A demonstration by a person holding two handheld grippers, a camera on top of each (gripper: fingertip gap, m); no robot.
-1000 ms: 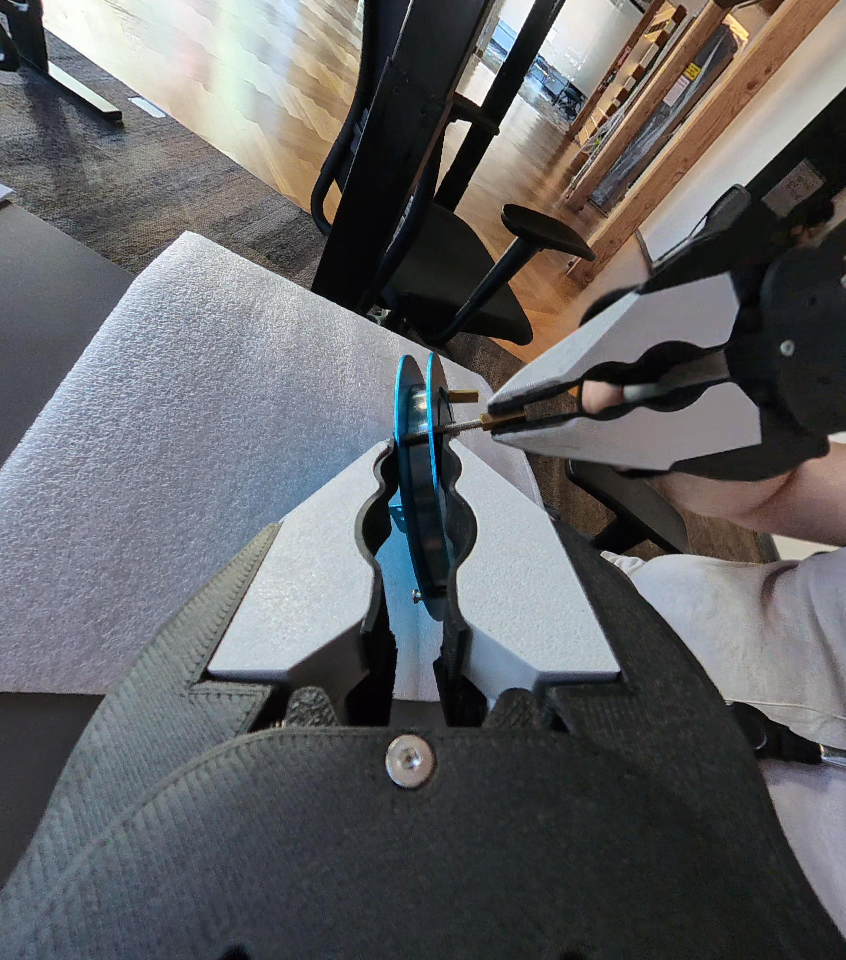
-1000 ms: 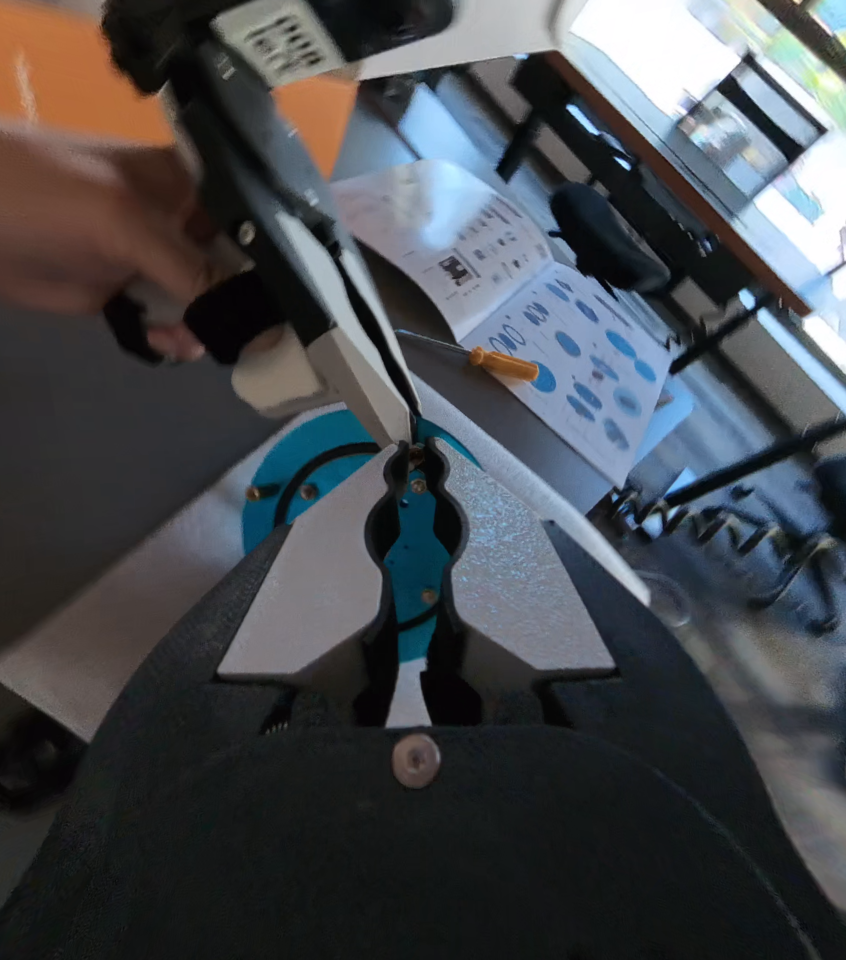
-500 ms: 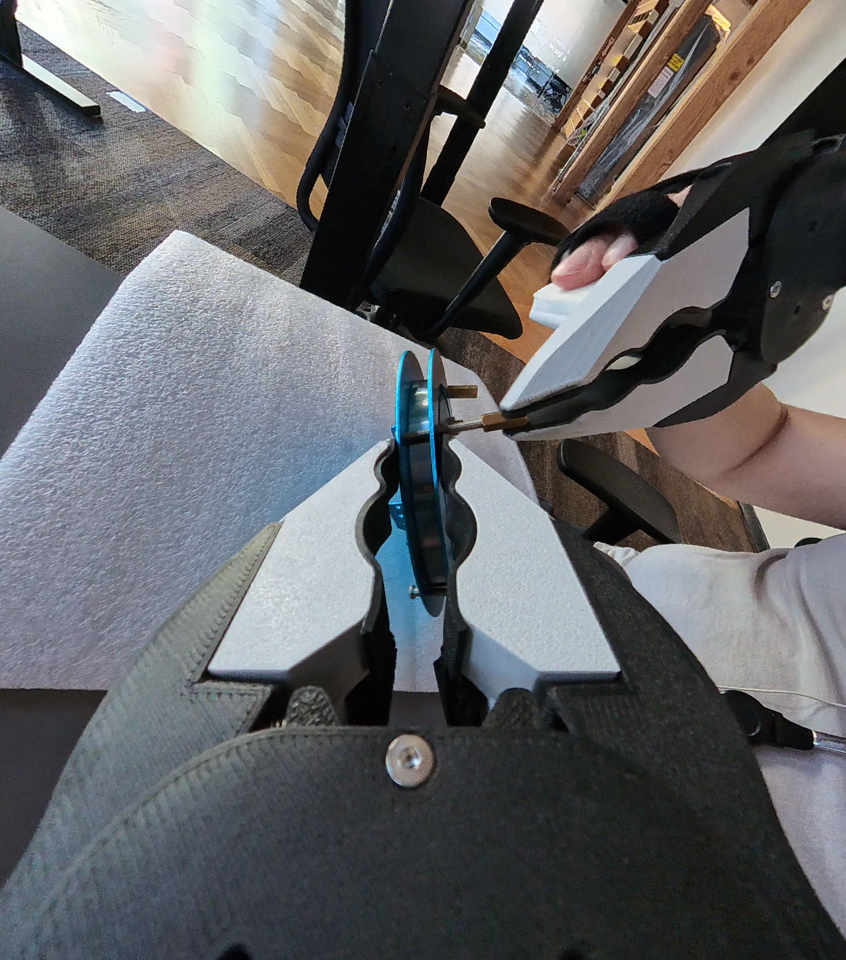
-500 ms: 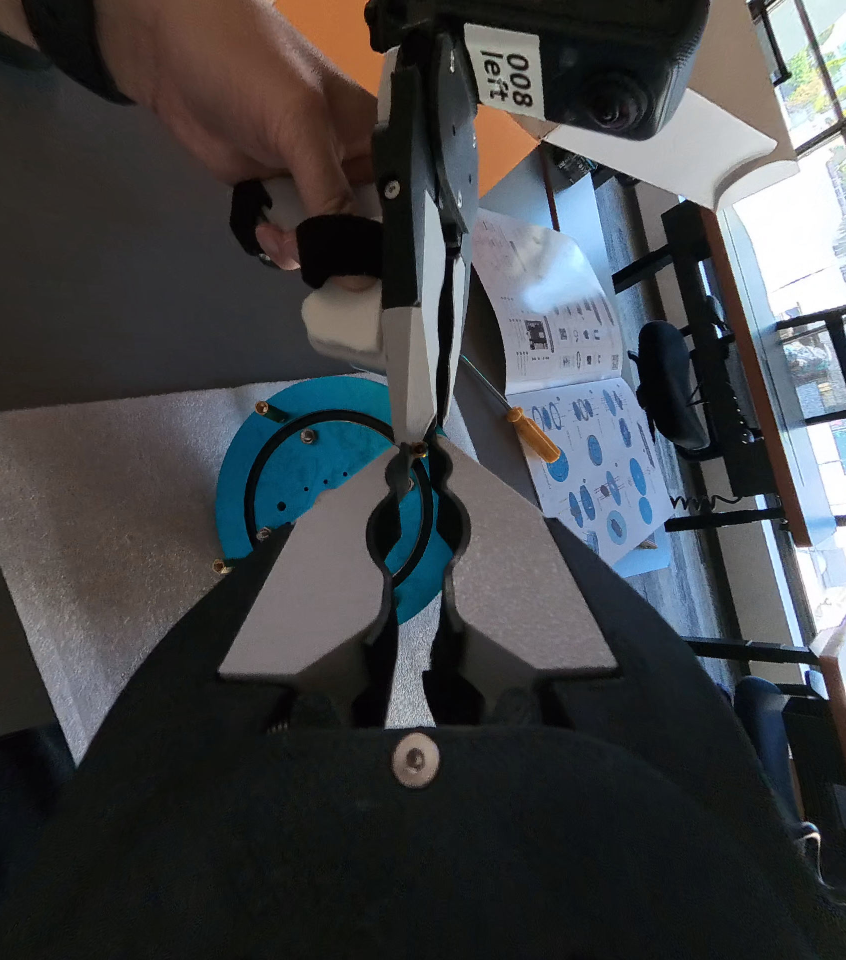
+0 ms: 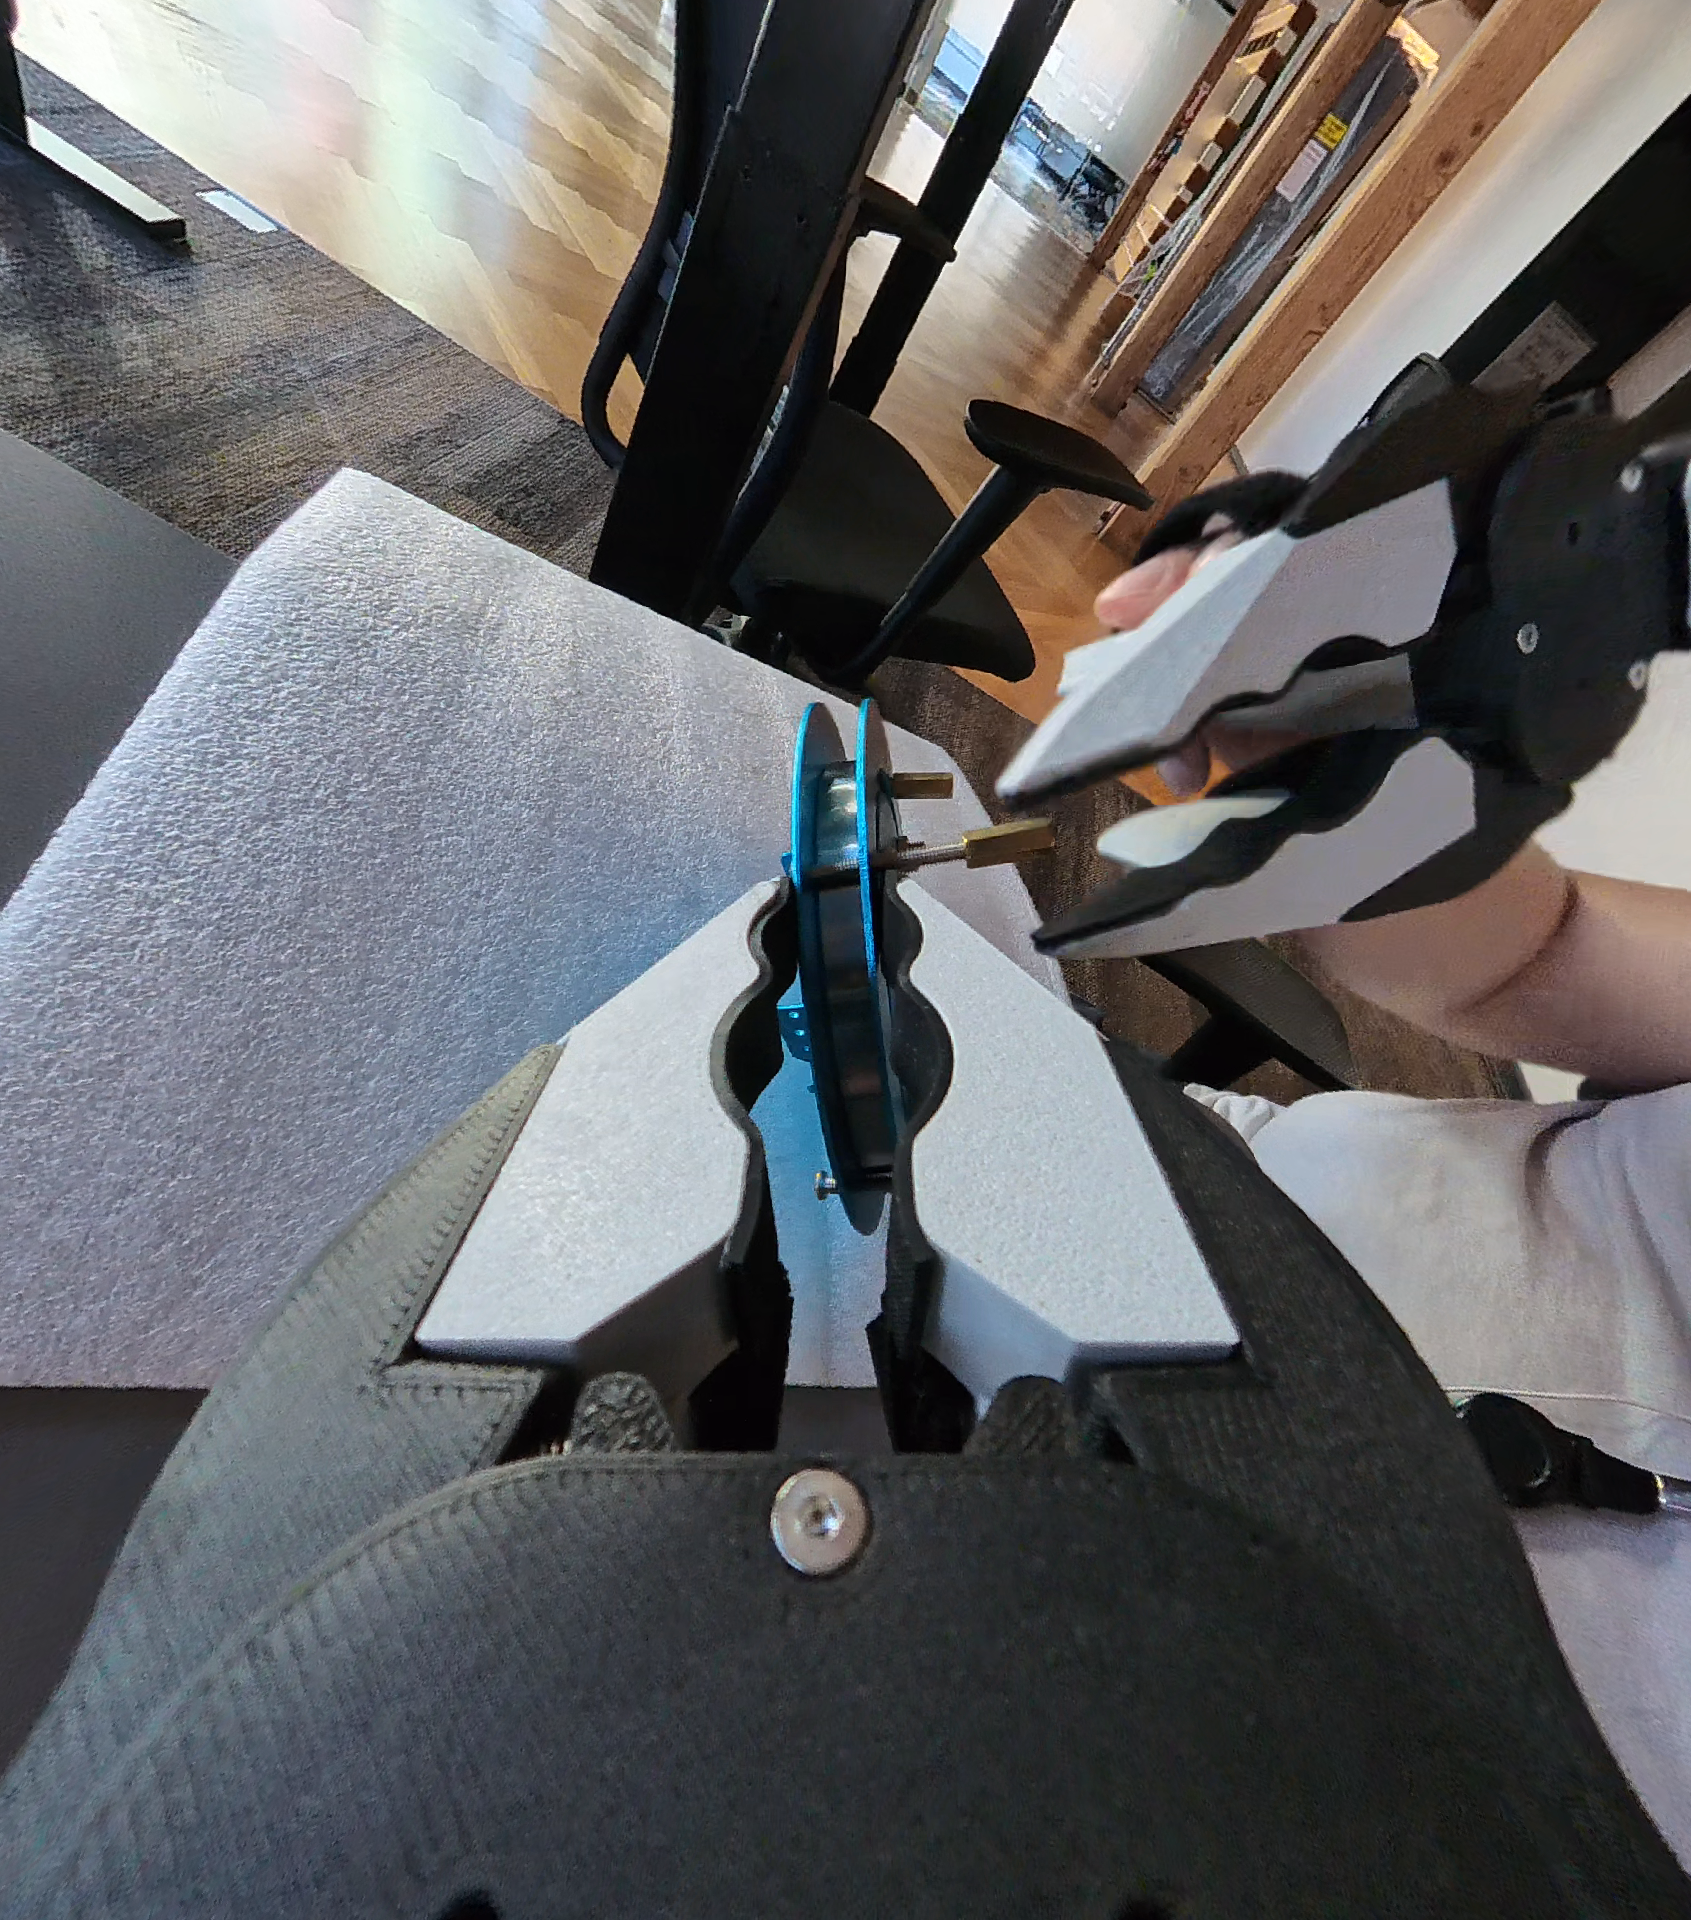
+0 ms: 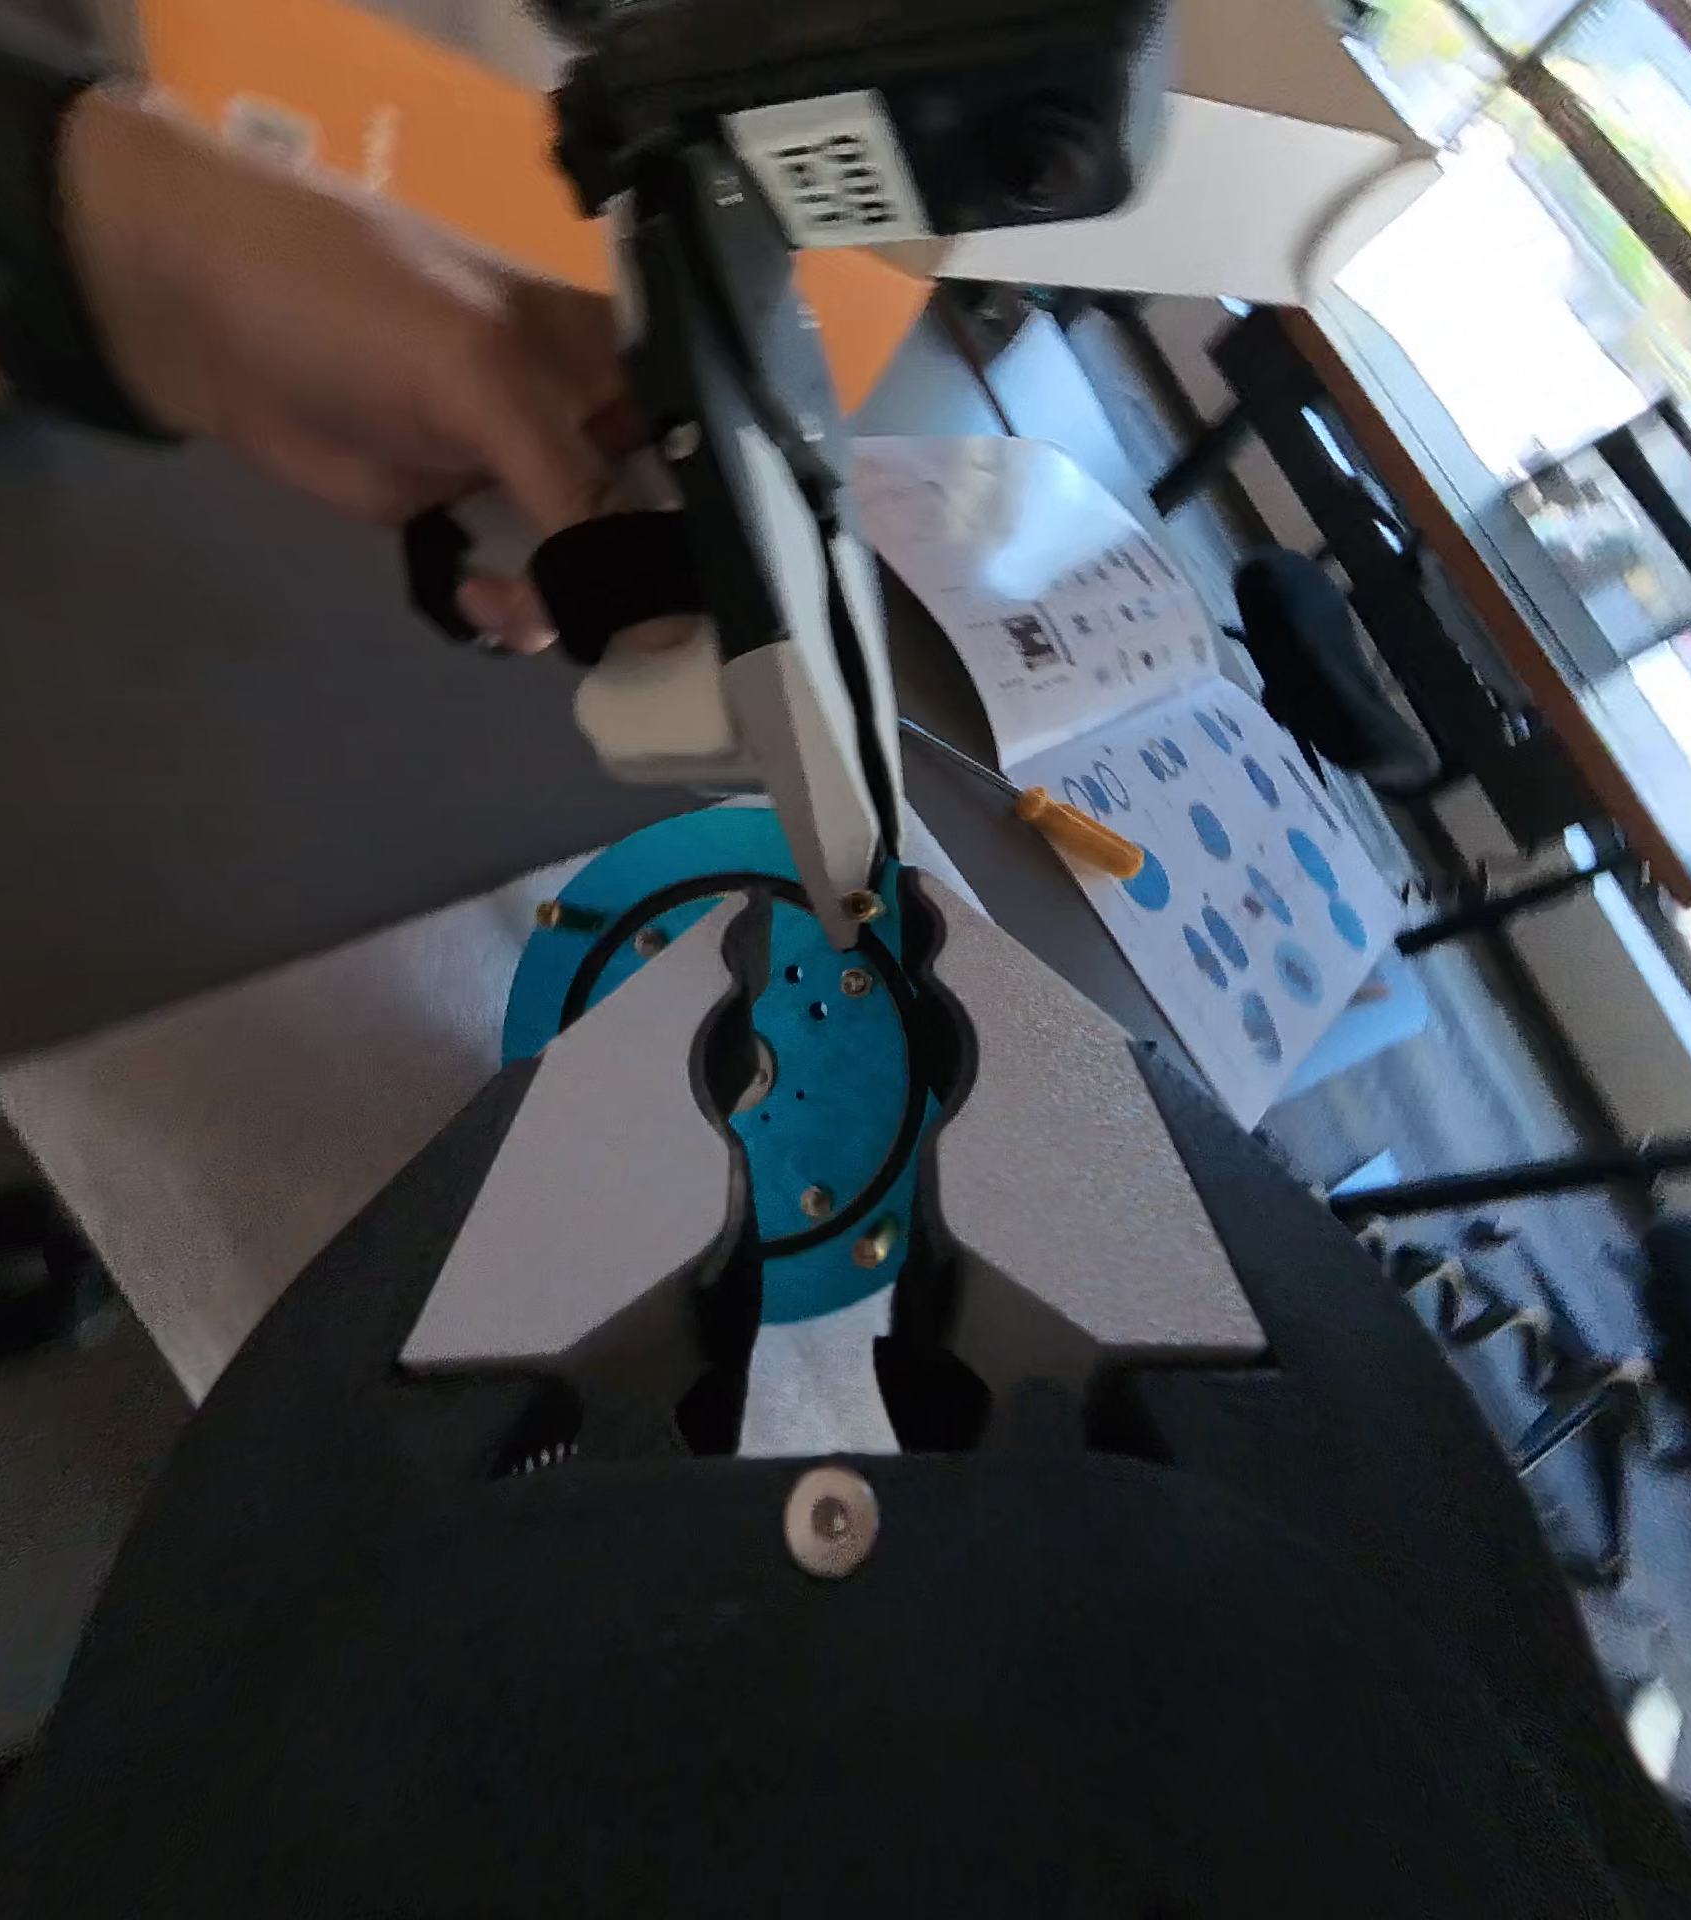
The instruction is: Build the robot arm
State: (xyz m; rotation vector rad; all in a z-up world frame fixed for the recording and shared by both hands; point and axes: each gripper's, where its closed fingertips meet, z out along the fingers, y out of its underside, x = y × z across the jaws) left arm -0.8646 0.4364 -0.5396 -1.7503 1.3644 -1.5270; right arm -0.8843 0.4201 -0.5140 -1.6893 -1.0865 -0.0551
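Foam mat [image 5: 321, 831] covers the table under our work, cushioning the parts. On edge above it stands the blue disc pair [image 5: 846, 987], which our left gripper [image 5: 836, 904] clamps by the rim so the face with the brass standoff [image 5: 1005, 840] turns toward our right gripper [image 5: 1049, 868]. That one hangs spread apart and empty just beside the standoff, not touching. Booklet [image 6: 1225, 831] and screwdriver [image 6: 1080, 826] lie beyond, within reach.

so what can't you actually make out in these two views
- Left wrist view: the blue disc assembly shows edge-on, its faces hidden; the left gripper fingers cover its lower part.
- Right wrist view: motion blur smears the open booklet; its drawings are unreadable.
- Right wrist view: the right gripper fingers hide the disc's sides.
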